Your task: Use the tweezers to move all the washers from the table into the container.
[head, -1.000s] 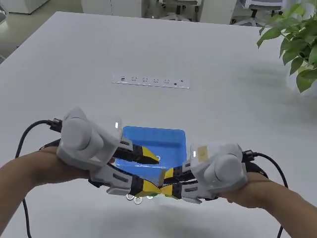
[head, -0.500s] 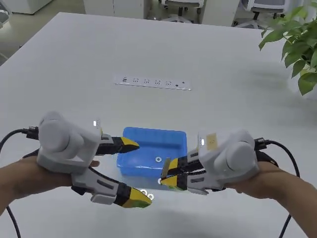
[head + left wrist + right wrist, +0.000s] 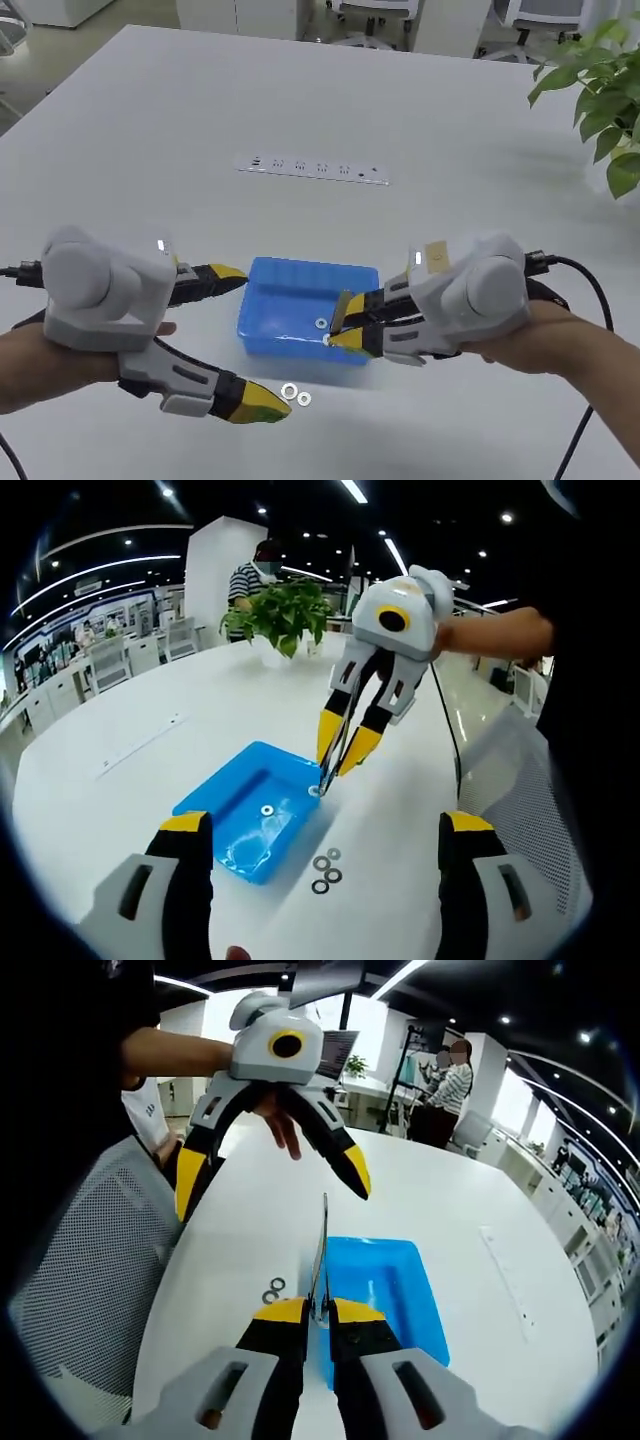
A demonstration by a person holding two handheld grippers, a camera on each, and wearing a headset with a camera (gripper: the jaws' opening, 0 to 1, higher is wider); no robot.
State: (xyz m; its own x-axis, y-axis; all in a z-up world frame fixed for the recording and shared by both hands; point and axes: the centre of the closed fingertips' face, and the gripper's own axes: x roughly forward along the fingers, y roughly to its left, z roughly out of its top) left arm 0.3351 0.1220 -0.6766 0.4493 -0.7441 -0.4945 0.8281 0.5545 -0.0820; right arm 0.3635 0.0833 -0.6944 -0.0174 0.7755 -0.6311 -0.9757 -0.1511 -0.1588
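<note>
The left gripper (image 3: 257,341), spread wide and empty, has been drawn further toward lower left; the tweezers (image 3: 339,309) are kept pinched in the right gripper (image 3: 348,322) over the container (image 3: 300,275).

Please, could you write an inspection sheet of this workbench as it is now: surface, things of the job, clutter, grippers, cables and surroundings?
Surface: white table, no spill seen.
Job's things: blue container near the person; one washer inside it; loose washers on the table just in front of it; tweezers with their tip over the container. I cannot tell if the tip holds a washer.
Clutter: power strip on the table beyond the container.
Grippers: left gripper wide open; right gripper shut on the tweezers.
Cables: black cable from the right gripper, away from the work.
Surroundings: plant at the right; chairs; a person far off.
</note>
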